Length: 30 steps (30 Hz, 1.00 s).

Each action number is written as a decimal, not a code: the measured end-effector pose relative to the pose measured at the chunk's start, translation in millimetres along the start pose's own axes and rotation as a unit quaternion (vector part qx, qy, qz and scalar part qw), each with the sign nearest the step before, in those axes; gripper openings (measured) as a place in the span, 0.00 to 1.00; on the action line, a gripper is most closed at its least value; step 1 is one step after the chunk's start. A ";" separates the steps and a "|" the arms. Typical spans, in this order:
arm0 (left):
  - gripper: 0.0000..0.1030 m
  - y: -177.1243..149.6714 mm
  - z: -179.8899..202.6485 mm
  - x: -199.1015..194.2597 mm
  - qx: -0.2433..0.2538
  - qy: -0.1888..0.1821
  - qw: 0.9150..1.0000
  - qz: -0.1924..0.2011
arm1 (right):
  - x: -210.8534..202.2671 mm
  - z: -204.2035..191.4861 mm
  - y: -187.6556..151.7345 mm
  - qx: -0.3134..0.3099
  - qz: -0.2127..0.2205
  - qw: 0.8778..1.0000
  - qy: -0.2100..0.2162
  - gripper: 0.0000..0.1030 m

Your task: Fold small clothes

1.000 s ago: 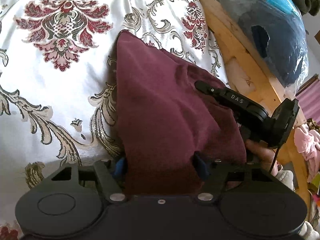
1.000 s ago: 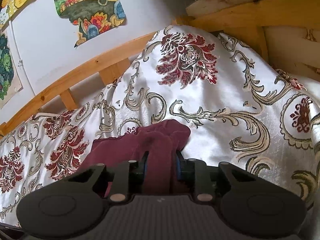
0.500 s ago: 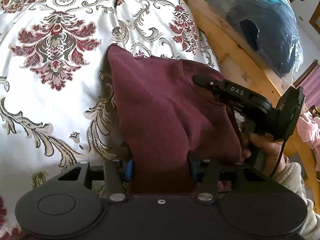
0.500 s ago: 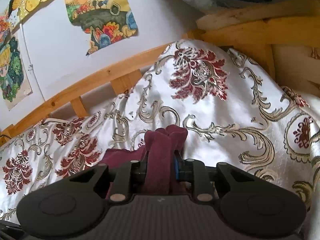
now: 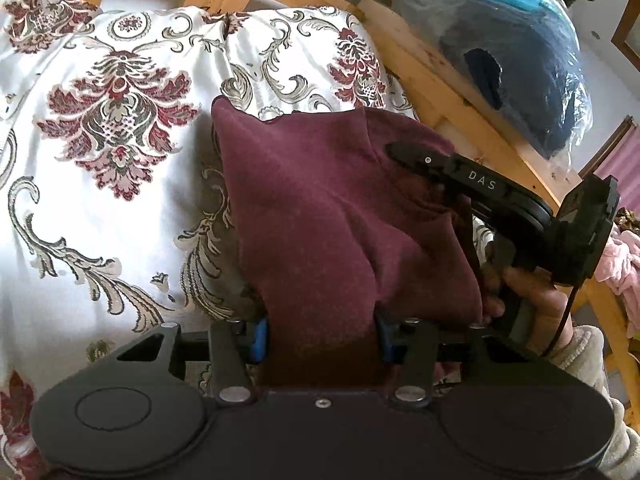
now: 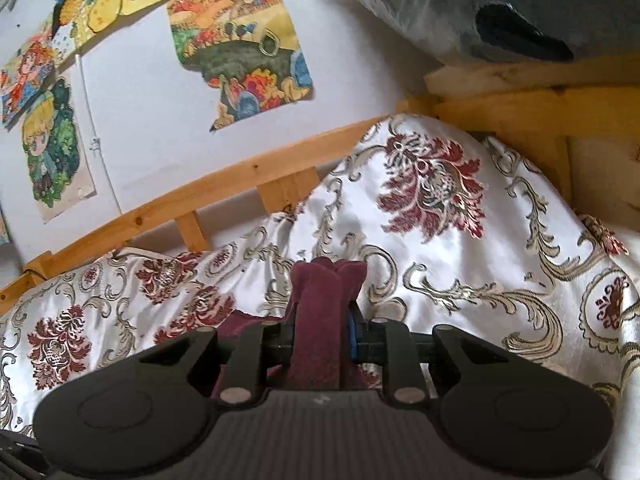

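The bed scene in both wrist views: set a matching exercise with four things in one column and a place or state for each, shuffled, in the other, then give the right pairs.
Things:
1. maroon garment
2. patterned bedspread
3. cartoon pictures
4. plastic-wrapped bundle

Places or states:
A. stuck on the white wall
B. on the wooden frame at the bed's end
C. pinched by the left gripper and the right gripper
D. spread over the bed

Pairs: 1-C, 2-D, 3-A, 4-B
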State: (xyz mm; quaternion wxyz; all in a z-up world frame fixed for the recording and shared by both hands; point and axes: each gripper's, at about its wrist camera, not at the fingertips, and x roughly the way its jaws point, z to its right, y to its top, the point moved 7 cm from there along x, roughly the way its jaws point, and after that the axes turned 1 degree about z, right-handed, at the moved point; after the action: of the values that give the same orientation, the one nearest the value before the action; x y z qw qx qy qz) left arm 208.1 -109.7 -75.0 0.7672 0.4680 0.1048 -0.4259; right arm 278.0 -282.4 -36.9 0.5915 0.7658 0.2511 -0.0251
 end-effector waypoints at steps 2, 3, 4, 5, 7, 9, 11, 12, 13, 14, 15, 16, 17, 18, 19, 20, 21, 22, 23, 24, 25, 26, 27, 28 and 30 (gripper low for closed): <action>0.49 0.4 0.8 -3.9 0.003 0.001 1.000 0.003 | -2.4 -5.0 1.8 -0.003 0.005 1.000 0.003 0.23; 0.49 0.8 1.3 -5.8 0.004 0.003 1.000 0.005 | -3.7 -7.4 2.6 -0.005 0.007 1.000 0.005 0.23; 0.49 0.8 1.5 -7.9 0.005 0.003 1.000 0.007 | -4.9 -9.8 3.6 -0.007 0.009 1.000 0.006 0.23; 0.49 1.0 1.7 -10.1 0.006 0.004 1.000 0.008 | -6.3 -12.5 4.4 -0.008 0.012 1.000 0.008 0.23; 0.49 1.2 1.9 -15.0 0.008 0.005 1.000 0.012 | -8.6 -17.3 6.0 -0.012 0.015 1.000 0.011 0.23; 0.49 1.8 2.0 -19.4 0.009 0.006 1.000 0.015 | -10.1 -21.4 7.2 -0.016 0.018 1.000 0.014 0.23; 0.49 2.2 1.7 -23.0 0.010 0.007 1.000 0.018 | -11.5 -25.3 8.8 -0.020 0.021 0.999 0.016 0.23; 0.49 2.3 1.3 -24.7 0.009 0.007 1.000 0.020 | -12.3 -26.9 9.0 -0.022 0.022 0.999 0.017 0.23; 0.49 2.3 1.0 -26.2 0.008 0.008 1.000 0.021 | -12.8 -28.6 9.3 -0.023 0.023 0.999 0.018 0.23; 0.49 2.4 0.5 -27.6 0.006 0.008 1.000 0.022 | -13.7 -30.2 9.5 -0.026 0.024 0.999 0.019 0.23; 0.49 2.4 0.0 -29.0 0.005 0.010 1.000 0.024 | -14.2 -31.9 9.5 -0.028 0.024 0.999 0.020 0.23; 0.49 2.1 -0.2 -30.6 0.003 0.011 1.000 0.024 | -14.6 -33.3 9.3 -0.029 0.025 0.999 0.020 0.23; 0.49 2.0 -0.6 -31.8 0.002 0.012 1.000 0.025 | -14.9 -34.8 9.3 -0.031 0.025 0.999 0.021 0.23; 0.49 1.8 -0.7 -32.9 0.002 0.013 1.000 0.025 | -15.2 -36.0 9.1 -0.033 0.026 0.999 0.022 0.23; 0.49 1.6 -1.2 -34.7 0.002 0.014 1.000 0.026 | -15.4 -37.1 9.1 -0.034 0.026 0.999 0.022 0.23; 0.49 1.6 -1.3 -35.9 0.003 0.014 1.000 0.026 | -15.5 -38.6 9.2 -0.035 0.026 0.999 0.023 0.23; 0.49 1.8 -1.5 -37.4 0.004 0.015 1.000 0.027 | -15.8 -39.9 9.3 -0.036 0.027 0.999 0.024 0.23; 0.49 1.9 -1.6 -38.4 0.004 0.015 0.999 0.028 | -16.2 -41.4 9.5 -0.036 0.028 0.999 0.025 0.23; 0.49 1.9 -2.0 -39.8 0.004 0.015 0.999 0.030 | -17.0 -43.2 9.9 -0.037 0.030 0.999 0.026 0.23; 0.49 1.9 -2.2 -41.0 0.003 0.016 0.999 0.031 | -17.4 -44.8 10.4 -0.038 0.032 0.998 0.027 0.23; 0.49 1.9 -2.8 -42.7 0.003 0.016 0.999 0.033 | -17.6 -47.2 10.8 -0.040 0.033 0.998 0.028 0.23; 0.49 1.7 -3.5 -44.3 0.003 0.016 0.999 0.035 | -17.5 -49.1 11.4 -0.041 0.035 0.998 0.029 0.23; 0.49 2.0 -4.2 -45.8 0.003 0.017 0.999 0.036 | -17.5 -51.0 11.9 -0.043 0.036 0.998 0.030 0.23; 0.49 2.6 -4.4 -47.2 0.003 0.017 0.999 0.038 | -17.4 -53.1 12.5 -0.044 0.038 0.998 0.031 0.23; 0.49 4.3 -5.4 -50.2 0.005 0.019 0.999 0.042 | -16.2 -57.5 14.9 -0.045 0.042 0.998 0.033 0.23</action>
State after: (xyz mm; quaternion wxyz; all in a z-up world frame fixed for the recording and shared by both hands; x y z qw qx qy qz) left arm 181.8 -76.6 -47.1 0.7798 0.4838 0.0976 -0.3851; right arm 255.1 -237.9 -0.9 0.6172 0.7487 0.2392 0.0366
